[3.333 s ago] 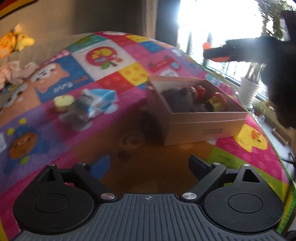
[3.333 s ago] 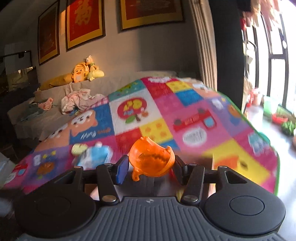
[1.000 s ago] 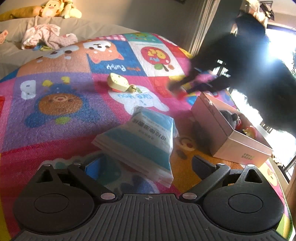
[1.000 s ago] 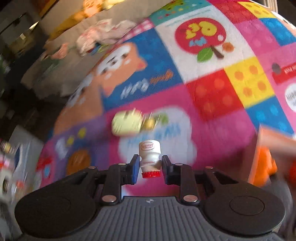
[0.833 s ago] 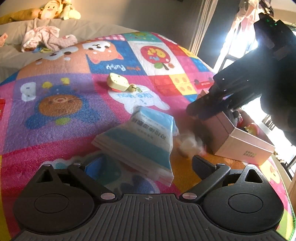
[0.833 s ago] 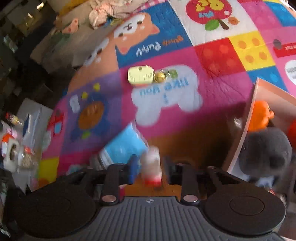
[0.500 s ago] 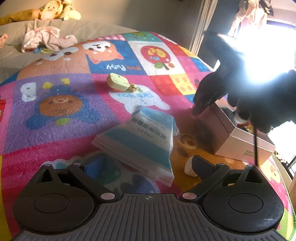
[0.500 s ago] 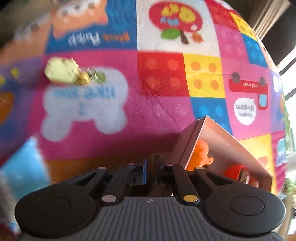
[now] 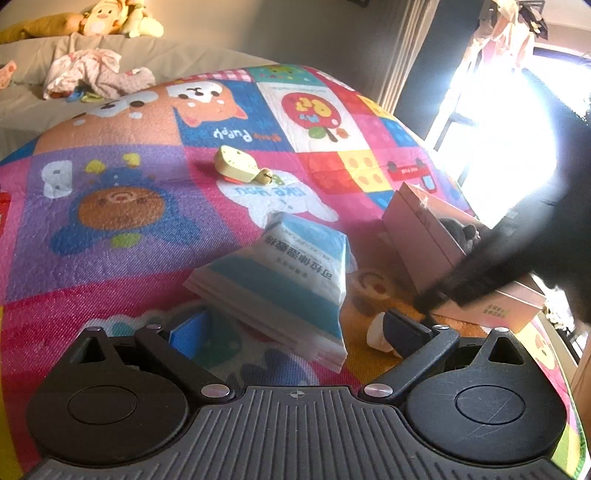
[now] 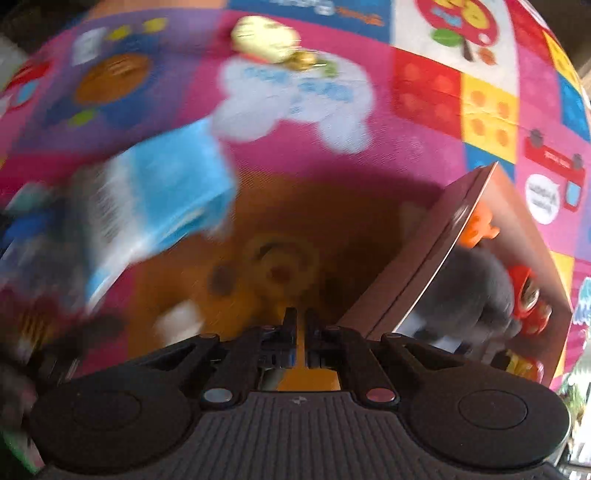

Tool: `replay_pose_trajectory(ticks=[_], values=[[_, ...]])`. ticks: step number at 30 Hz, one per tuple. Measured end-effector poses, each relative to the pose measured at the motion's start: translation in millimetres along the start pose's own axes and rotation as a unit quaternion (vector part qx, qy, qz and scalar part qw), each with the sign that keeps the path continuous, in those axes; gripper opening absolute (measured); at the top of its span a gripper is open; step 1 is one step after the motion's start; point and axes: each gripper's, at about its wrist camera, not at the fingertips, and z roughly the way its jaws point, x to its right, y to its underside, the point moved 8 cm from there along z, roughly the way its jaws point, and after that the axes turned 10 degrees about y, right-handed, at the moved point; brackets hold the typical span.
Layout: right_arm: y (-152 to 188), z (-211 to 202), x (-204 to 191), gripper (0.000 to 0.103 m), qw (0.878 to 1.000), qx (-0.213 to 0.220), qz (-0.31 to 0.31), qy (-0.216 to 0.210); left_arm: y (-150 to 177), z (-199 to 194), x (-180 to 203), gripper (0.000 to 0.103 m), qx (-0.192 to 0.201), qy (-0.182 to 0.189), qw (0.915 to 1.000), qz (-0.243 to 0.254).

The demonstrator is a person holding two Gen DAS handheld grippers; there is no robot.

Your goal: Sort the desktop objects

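Observation:
My left gripper [image 9: 295, 332] is open and still, low over the play mat. A blue-and-white packet [image 9: 280, 273] lies flat with its near end between the left fingers, untouched. A small white bottle [image 9: 375, 332] lies on its side on the mat, against my left gripper's right finger [image 9: 406, 328]. My right gripper [image 10: 301, 317] is shut on nothing and points steeply down at the mat beside the pink box [image 10: 417, 280]. In the left wrist view the right gripper [image 9: 428, 301] is a dark blur at the near wall of the box [image 9: 424, 236]. The bottle [image 10: 181, 321] is blurred.
In the box are an orange toy [image 10: 476, 229], a grey plush [image 10: 476, 288] and a red toy [image 10: 528, 299]. A yellow toy with a bell [image 9: 236, 170] lies farther out on the mat. Clothes [image 9: 92, 70] and a plush [image 9: 107, 18] sit on the sofa behind.
The small bottle left my right gripper and fell to the mat by the box. The right jaws then shut empty and swung down beside the box. My left gripper stayed put.

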Motion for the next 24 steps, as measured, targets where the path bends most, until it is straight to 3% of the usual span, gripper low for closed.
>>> replay_pose_trajectory(ticks=[4, 8, 12, 15, 19, 21, 24], values=[[26.6, -31.5, 0.0, 0.007, 0.996, 0.059, 0.043, -0.041, 0.0, -0.3, -0.2, 0.101, 0.001, 0.0, 1.0, 0.0], [56.7, -45.7, 0.5, 0.037, 0.987, 0.107, 0.098, -0.074, 0.1, -0.6, -1.2, 0.101, 0.002, -0.002, 1.0, -0.001], [86.6, -42.4, -6.5, 0.037, 0.976, 0.141, 0.14, -0.093, -1.0, -1.8, -3.0, 0.101, 0.006, -0.013, 0.9999, 0.0], [103.5, -34.4, -0.6, 0.037, 0.972, 0.161, 0.153, -0.072, -3.9, -8.7, -1.2, 0.101, 0.023, -0.017, 0.9996, 0.009], [129.2, -42.3, 35.4, 0.042, 0.956, 0.213, 0.198, 0.035, -5.8, -20.6, 10.6, 0.101, 0.031, -0.05, 0.997, 0.05], [143.8, -43.2, 50.2, 0.055, 0.945, 0.219, 0.239, 0.031, -7.6, -25.4, 21.6, 0.101, 0.03, -0.04, 0.9972, 0.056], [166.2, -38.5, 62.1, 0.066, 0.93, 0.228, 0.288, 0.009, -9.0, -22.8, 46.0, 0.101, 0.016, -0.019, 0.9957, 0.09]])
